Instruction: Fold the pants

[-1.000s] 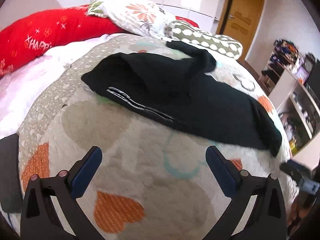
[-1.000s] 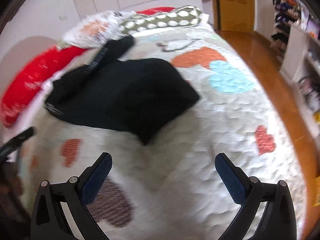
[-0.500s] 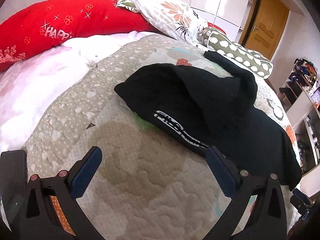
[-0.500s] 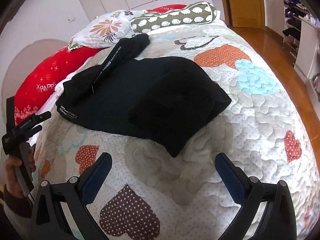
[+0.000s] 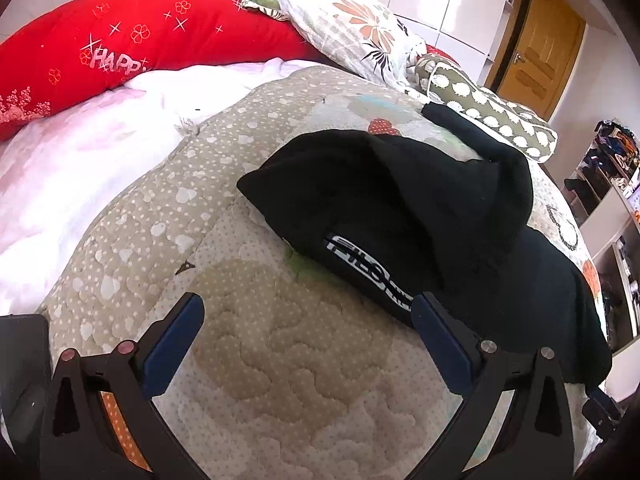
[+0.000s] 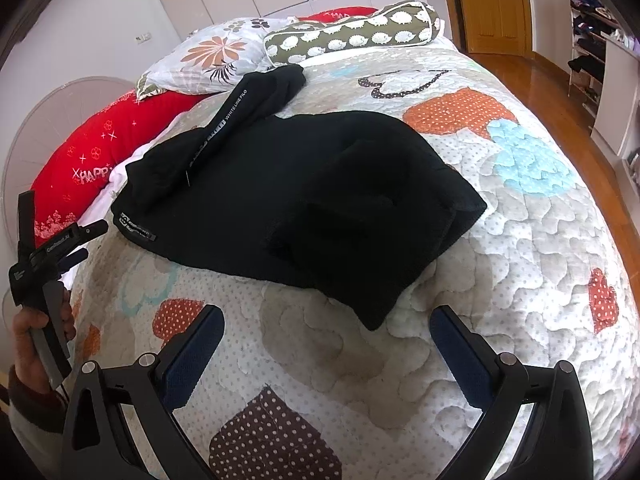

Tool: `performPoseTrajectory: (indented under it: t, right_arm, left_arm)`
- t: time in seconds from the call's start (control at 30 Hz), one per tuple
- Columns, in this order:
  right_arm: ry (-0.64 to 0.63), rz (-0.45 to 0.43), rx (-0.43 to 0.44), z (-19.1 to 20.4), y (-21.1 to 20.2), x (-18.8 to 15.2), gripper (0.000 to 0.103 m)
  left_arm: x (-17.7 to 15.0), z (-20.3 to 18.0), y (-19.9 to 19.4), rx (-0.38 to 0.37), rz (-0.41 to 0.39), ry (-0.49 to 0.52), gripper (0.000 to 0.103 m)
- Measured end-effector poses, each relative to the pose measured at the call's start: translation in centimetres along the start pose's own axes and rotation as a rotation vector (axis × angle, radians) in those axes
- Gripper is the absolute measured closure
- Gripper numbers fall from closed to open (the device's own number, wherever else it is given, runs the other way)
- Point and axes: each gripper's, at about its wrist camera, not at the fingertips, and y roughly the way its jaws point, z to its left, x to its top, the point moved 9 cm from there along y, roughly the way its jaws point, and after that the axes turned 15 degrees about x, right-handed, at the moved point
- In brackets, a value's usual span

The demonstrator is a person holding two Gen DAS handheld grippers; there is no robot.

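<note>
Pants (image 6: 288, 196), black, rumpled on the bed (image 6: 520, 260) ahead of both claws: left claw (image 5: 308, 328) and right claw (image 6: 328, 332) gape wide, empty; probably pinch the near hem corners evenly, lifting together.

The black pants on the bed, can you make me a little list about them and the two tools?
pants: black pants lie in a rumpled heap on the heart quilt
pants print: white lettering along one leg
left tool: left tool open, holding nothing, its right finger at the pants' edge
right tool: right tool open, empty, just short of the pants
pillows: red pillow, flower pillow, sheep bolster
</note>
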Motion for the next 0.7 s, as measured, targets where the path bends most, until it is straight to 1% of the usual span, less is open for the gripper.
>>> performPoseTrajectory:
  t: [0.27, 0.33, 0.4, 0.43, 0.57, 0.7]
  right_arm:
    - [0.005, -0.021, 0.0, -0.2, 1.2, 1.4, 0.0]
    - [0.019, -0.04, 0.015, -0.4, 1.5, 2.1, 0.0]
    - [0.048, -0.054, 0.028, -0.7, 1.8, 2.7, 0.0]
    - [0.061, -0.062, 0.034, -0.8, 1.8, 3.0, 0.0]
    - [0.09, -0.087, 0.053, -1.1, 1.6, 3.6, 0.0]
    - [0.09, -0.095, 0.041, -1.3, 2.0, 4.1, 0.0]
  left_arm:
    - [1.5, -1.1, 2.5, -0.034, 0.027, -0.014, 0.0]
    - [1.8, -1.9, 3.4, -0.061, 0.051, -0.009, 0.0]
    - [1.9, -2.5, 4.1, -0.074, 0.075, -0.014, 0.0]
    - [1.9, -2.6, 4.1, -0.072, 0.073, -0.014, 0.0]
    - [2.3, -2.9, 3.5, -0.065, 0.022, 0.01, 0.0]
    - [2.3, -3.0, 4.2, -0.071, 0.05, 0.006, 0.0]
